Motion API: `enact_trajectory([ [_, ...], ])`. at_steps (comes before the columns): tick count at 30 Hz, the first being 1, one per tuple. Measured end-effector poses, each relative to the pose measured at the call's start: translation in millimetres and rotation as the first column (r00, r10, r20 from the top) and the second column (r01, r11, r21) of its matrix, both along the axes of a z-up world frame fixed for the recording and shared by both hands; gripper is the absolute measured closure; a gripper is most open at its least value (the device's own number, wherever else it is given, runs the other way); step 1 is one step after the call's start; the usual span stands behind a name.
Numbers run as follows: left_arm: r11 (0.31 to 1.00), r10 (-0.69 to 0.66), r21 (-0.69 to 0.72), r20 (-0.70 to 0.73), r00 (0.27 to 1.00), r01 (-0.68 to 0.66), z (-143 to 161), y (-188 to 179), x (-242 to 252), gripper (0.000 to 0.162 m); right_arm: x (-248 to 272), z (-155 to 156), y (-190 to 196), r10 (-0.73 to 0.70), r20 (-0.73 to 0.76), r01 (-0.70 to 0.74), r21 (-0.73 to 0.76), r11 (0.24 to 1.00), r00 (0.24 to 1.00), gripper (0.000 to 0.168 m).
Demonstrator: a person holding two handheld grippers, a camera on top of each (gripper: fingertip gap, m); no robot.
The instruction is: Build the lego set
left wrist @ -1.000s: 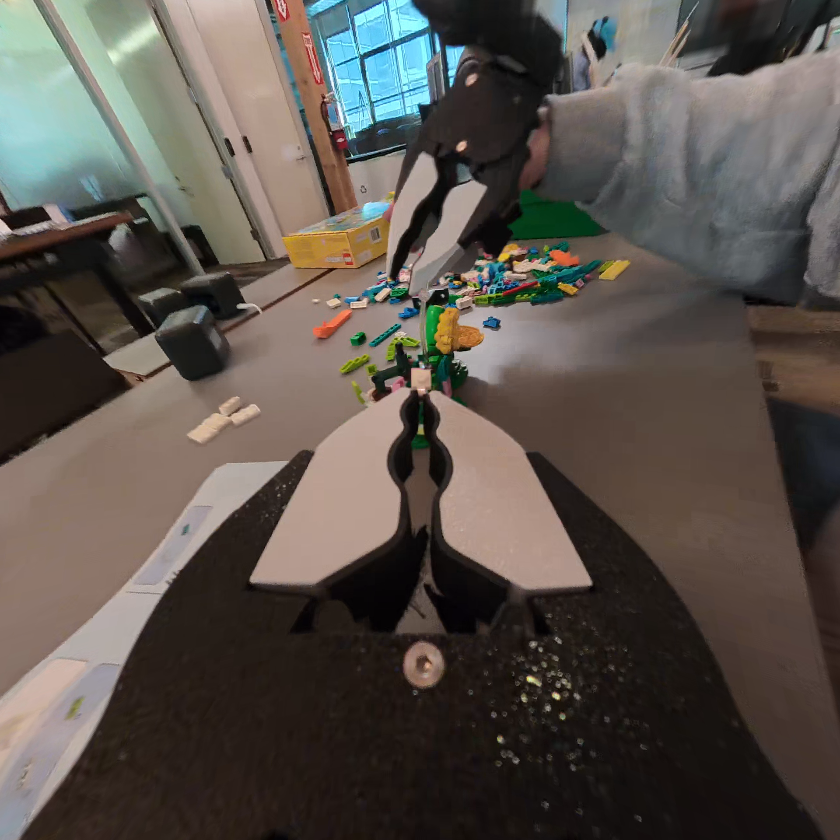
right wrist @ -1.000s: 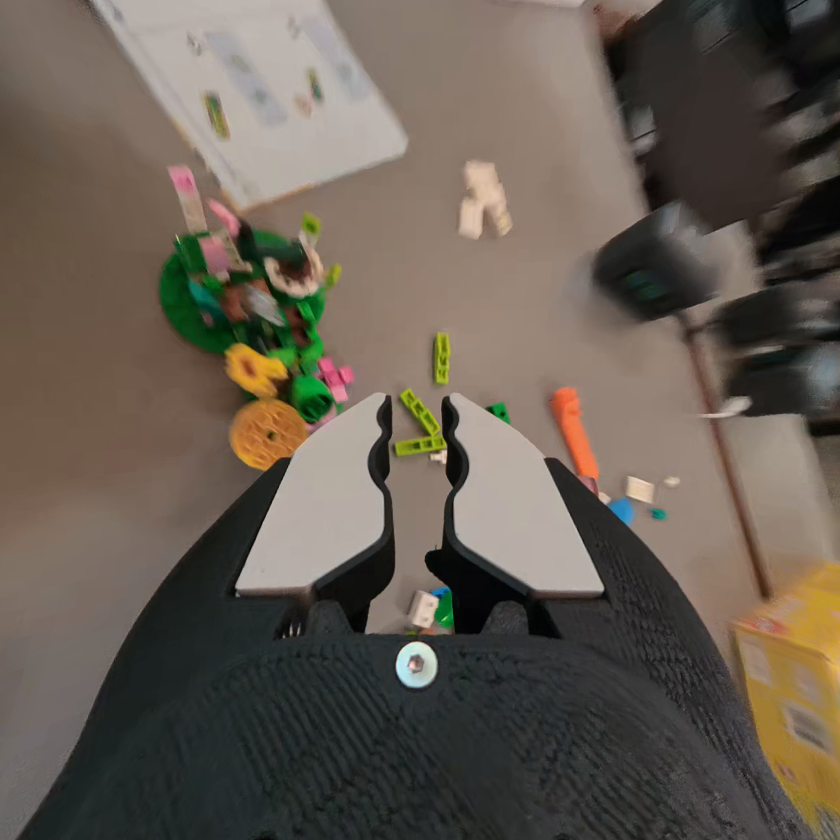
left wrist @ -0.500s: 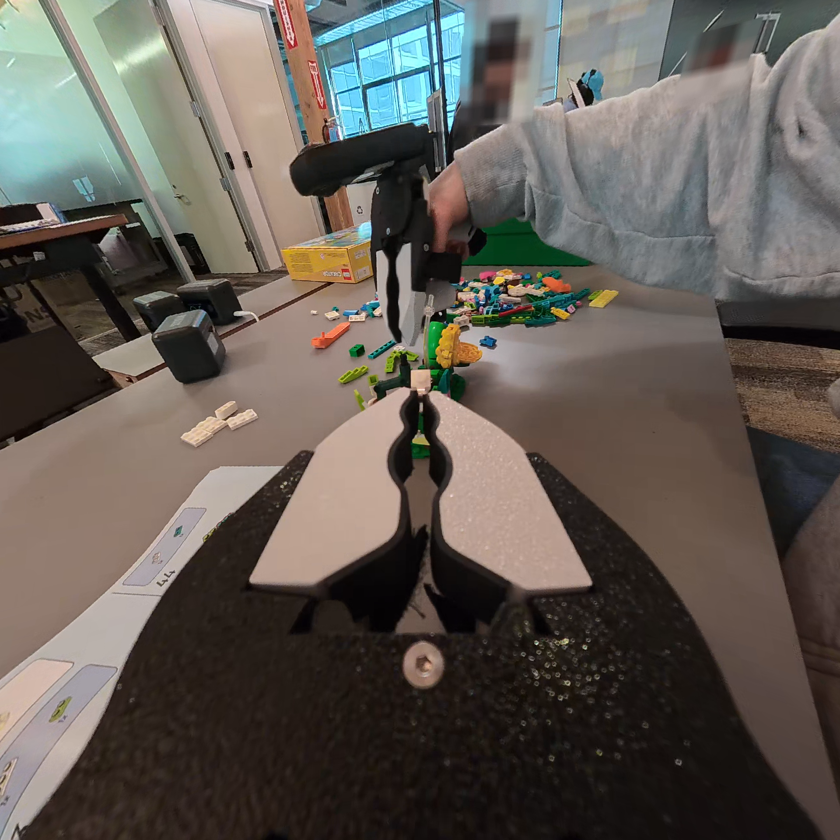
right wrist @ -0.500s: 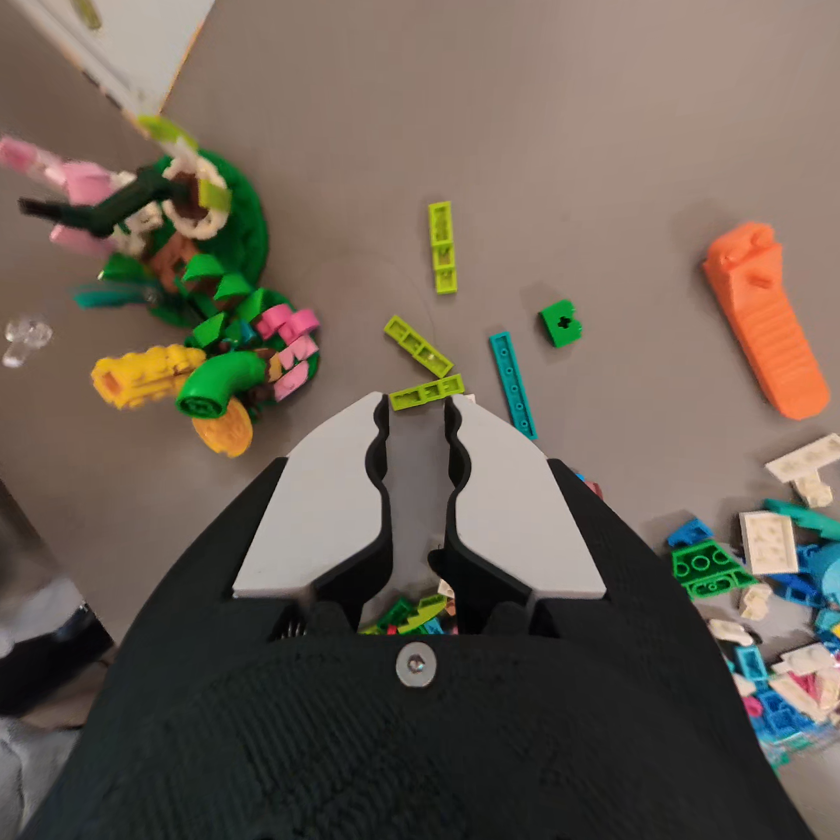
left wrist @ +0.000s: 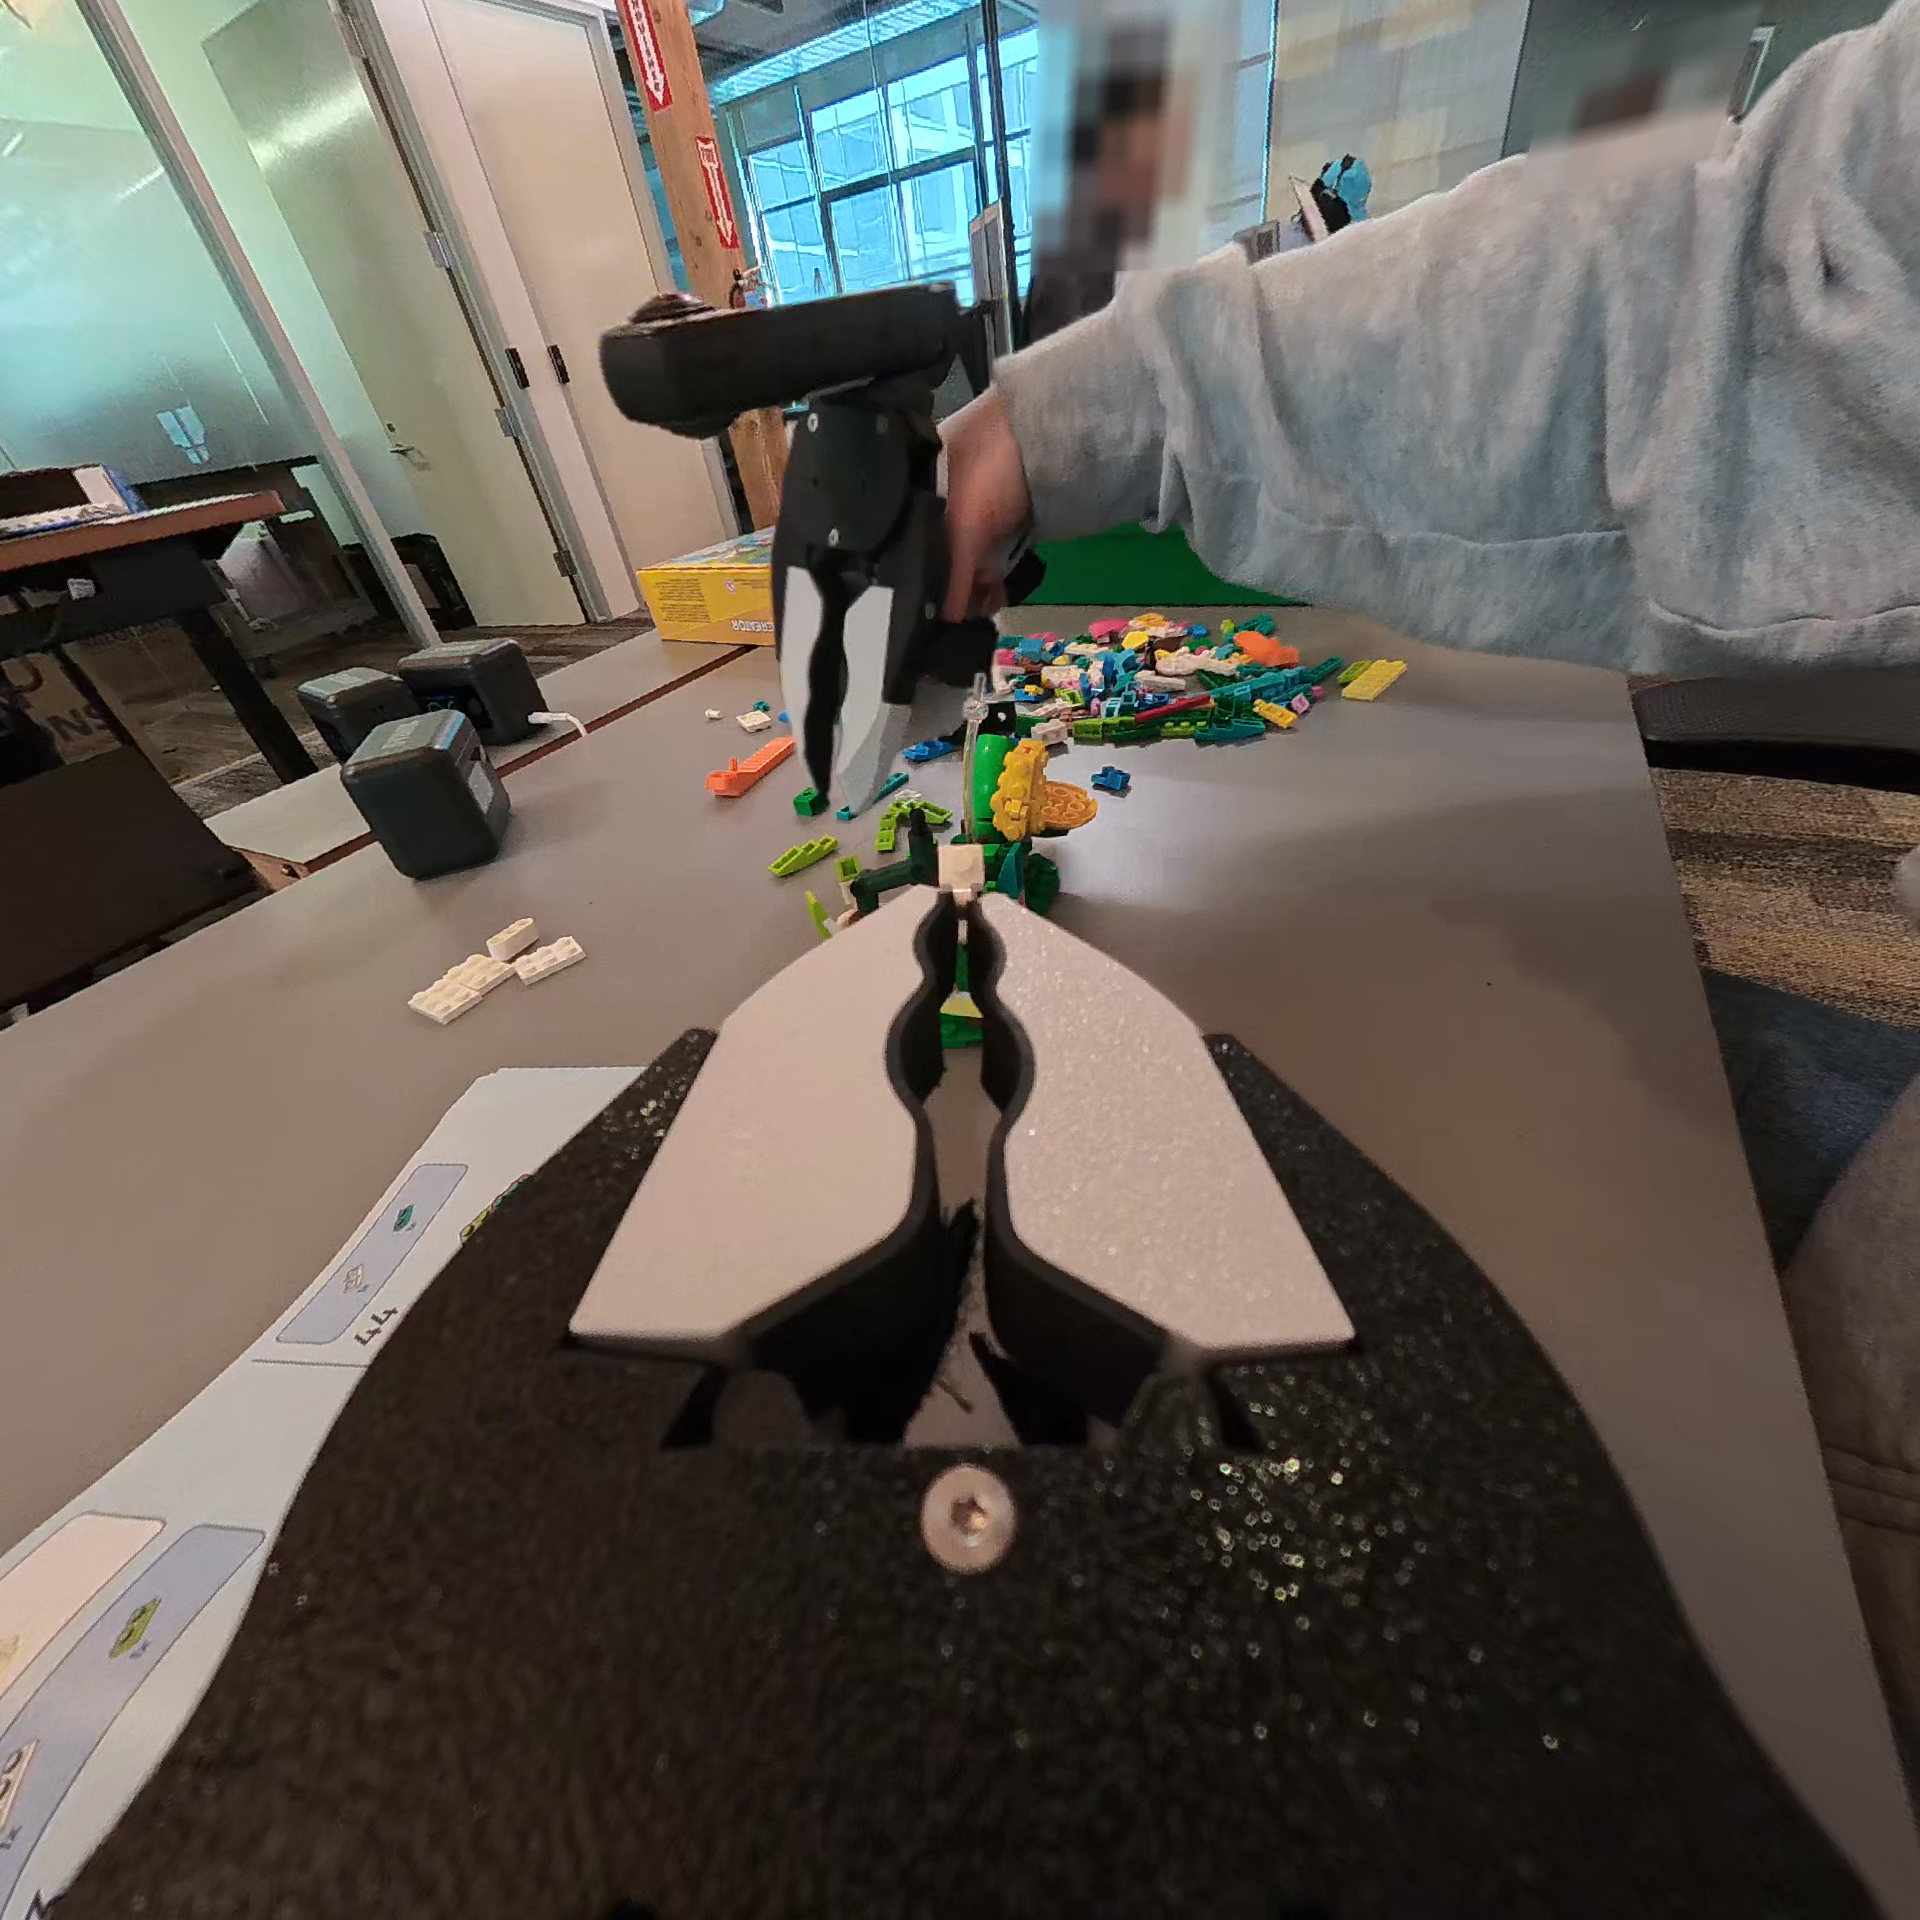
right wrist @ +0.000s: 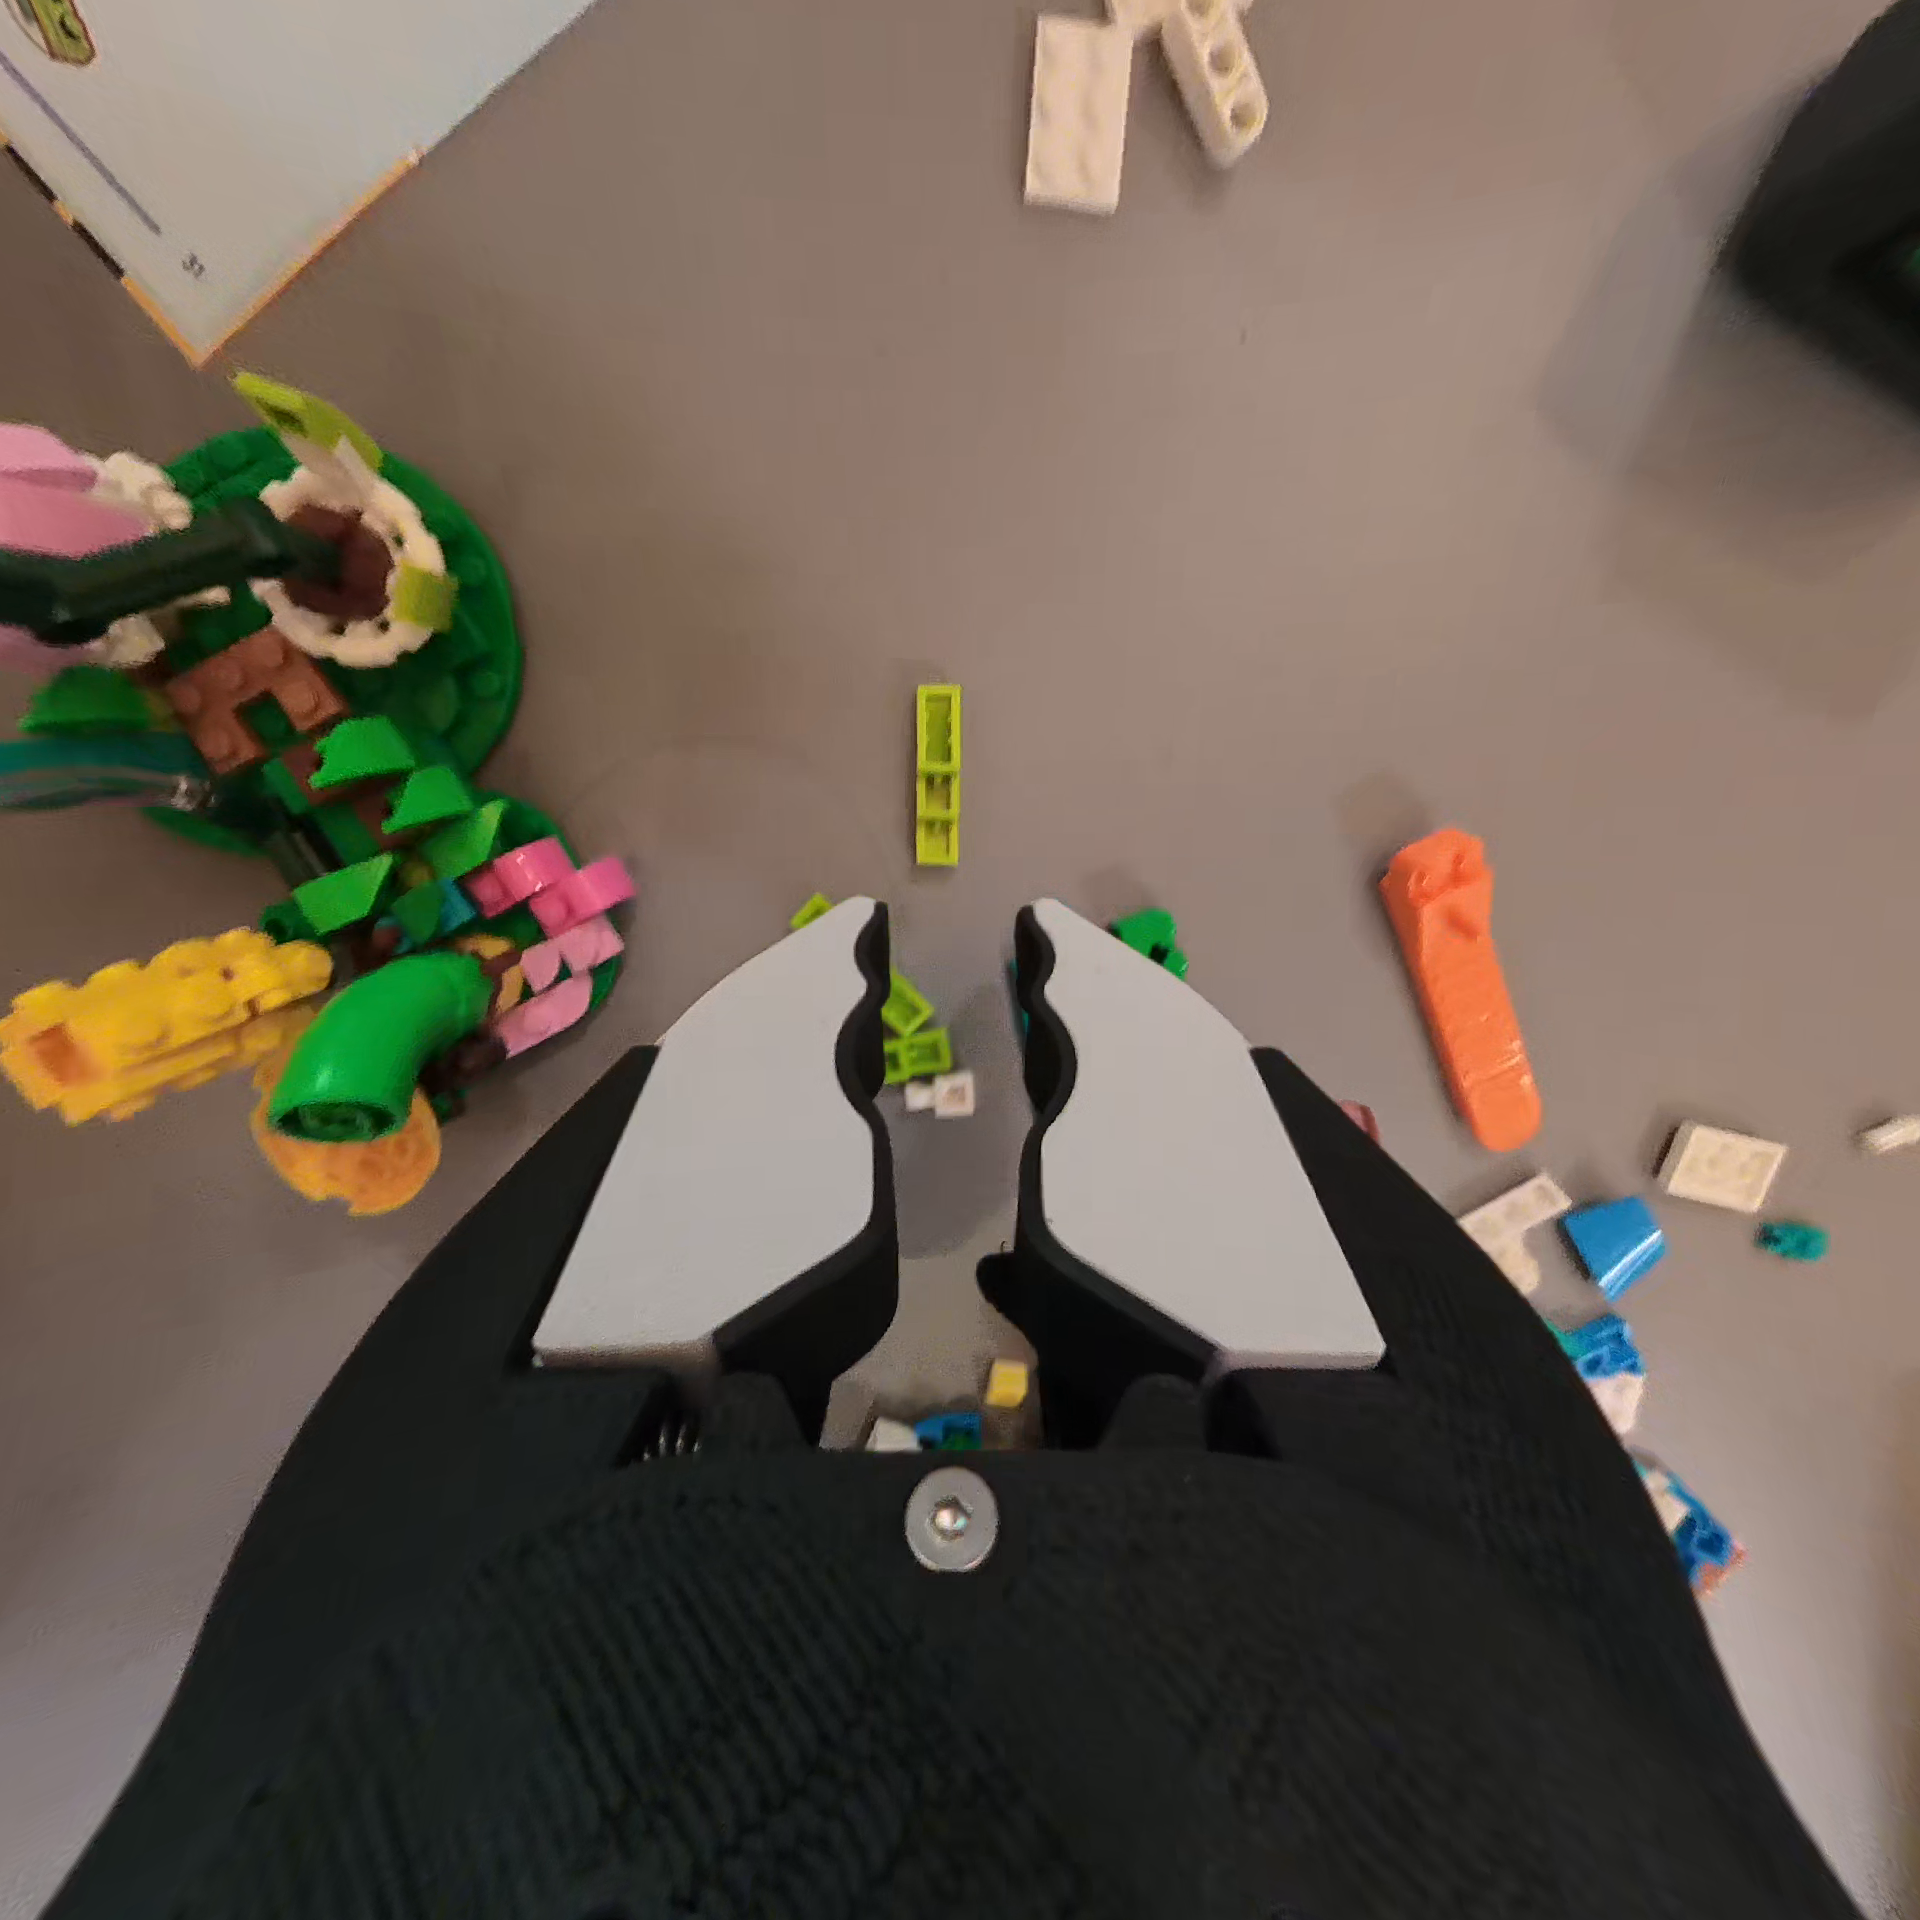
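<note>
The green lego flower model [right wrist: 312, 727] stands on the grey table [right wrist: 1143, 468]; it also shows in the left wrist view [left wrist: 1013, 810]. My left gripper [left wrist: 958, 906] is shut on a small white piece [left wrist: 958, 865] right in front of the model. My right gripper [right wrist: 951, 914] is open and points down at the table, to the right of the model. Small lime green plates [right wrist: 914, 1029] lie between its fingers, and another lime plate [right wrist: 938, 774] lies just ahead. The right gripper [left wrist: 836, 774] also shows in the left wrist view, tips close to the table.
An orange brick separator [right wrist: 1460, 987], a small green brick [right wrist: 1148, 935] and loose blue and white pieces lie to the right. White plates [right wrist: 1081, 125] and the instruction booklet [right wrist: 208, 125] lie farther off. A brick pile [left wrist: 1143, 675], yellow box [left wrist: 707, 597] and dark boxes [left wrist: 426, 790] stand behind. The tips of one gripper are about 25 cm away from the tips of the other. Between my right fingertips and the orange brick separator [right wrist: 1460, 987] there is roughly 9 cm.
My right gripper has swung down from high above the table to just over the lime plates, which now lie between its fingers. The left gripper has stayed shut on the white piece.
</note>
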State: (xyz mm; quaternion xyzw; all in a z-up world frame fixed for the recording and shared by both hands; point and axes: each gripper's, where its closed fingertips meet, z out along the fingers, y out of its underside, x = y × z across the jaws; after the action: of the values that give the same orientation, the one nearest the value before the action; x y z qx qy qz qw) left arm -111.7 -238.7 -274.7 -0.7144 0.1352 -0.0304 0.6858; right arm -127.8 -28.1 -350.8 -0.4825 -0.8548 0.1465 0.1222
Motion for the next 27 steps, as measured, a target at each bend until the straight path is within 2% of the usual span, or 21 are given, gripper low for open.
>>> enact_trajectory([
  [1, 1.0, -0.001, 0.0, 0.0, 1.0, 0.001, 0, 0, 0, 0.161, -5, -1, 0, 0.005, -0.015, -0.005, 0.007, 1.0, 1.0, 0.146],
  [5, 1.0, -0.003, 0.0, 0.0, 1.0, 0.003, 0, 0, 0, 0.161, -10, -13, -4, -0.001, 0.037, 0.002, -0.036, 0.999, 0.999, 0.146],
  [9, 1.0, -0.005, 0.0, 0.006, 1.0, 0.005, 0, 0, 0, 0.161, -18, -14, -6, 0.027, -0.001, -0.027, -0.06, 0.998, 1.0, 0.162],
  [13, 0.998, -0.055, -0.019, -0.005, 0.998, 0.055, -2, -1, 7, 0.161, -23, 5, -7, 0.161, -0.153, -0.147, 0.101, 0.984, 0.975, 0.168],
  [16, 0.998, -0.053, -0.018, -0.016, 0.998, 0.053, -3, -1, 8, 0.161, -18, 34, -15, 0.272, -0.269, -0.202, 0.262, 0.944, 0.924, 0.168],
  [18, 0.999, -0.048, -0.016, -0.014, 0.999, 0.048, -2, -1, 7, 0.161, -9, 48, -18, 0.319, -0.288, -0.21, 0.352, 0.912, 0.903, 0.168],
  [20, 0.999, -0.042, -0.012, -0.01, 0.999, 0.042, -2, -1, 6, 0.161, -1, 47, -17, 0.221, -0.272, -0.135, 0.304, 0.943, 0.936, 0.168],
  [22, 0.999, -0.036, -0.009, -0.006, 0.999, 0.036, -1, -1, 5, 0.161, -4, 41, -8, -0.053, -0.232, 0.087, 0.139, 0.986, 0.971, 0.161],
  [23, 0.999, -0.033, -0.006, -0.005, 0.999, 0.033, -1, -1, 5, 0.161, -7, 36, -4, -0.201, -0.173, 0.21, 0.034, 0.977, 0.964, 0.156],
  [25, 1.0, -0.031, -0.001, -0.005, 0.999, 0.031, 0, -2, 4, 0.161, -14, 25, -4, -0.421, 0.007, 0.417, -0.15, 0.896, 0.907, 0.147],
  [27, 1.0, -0.031, 0.0, -0.008, 0.999, 0.031, 0, -2, 4, 0.161, -26, 17, 0, -0.51, 0.099, 0.519, -0.204, 0.83, 0.854, 0.145],
])
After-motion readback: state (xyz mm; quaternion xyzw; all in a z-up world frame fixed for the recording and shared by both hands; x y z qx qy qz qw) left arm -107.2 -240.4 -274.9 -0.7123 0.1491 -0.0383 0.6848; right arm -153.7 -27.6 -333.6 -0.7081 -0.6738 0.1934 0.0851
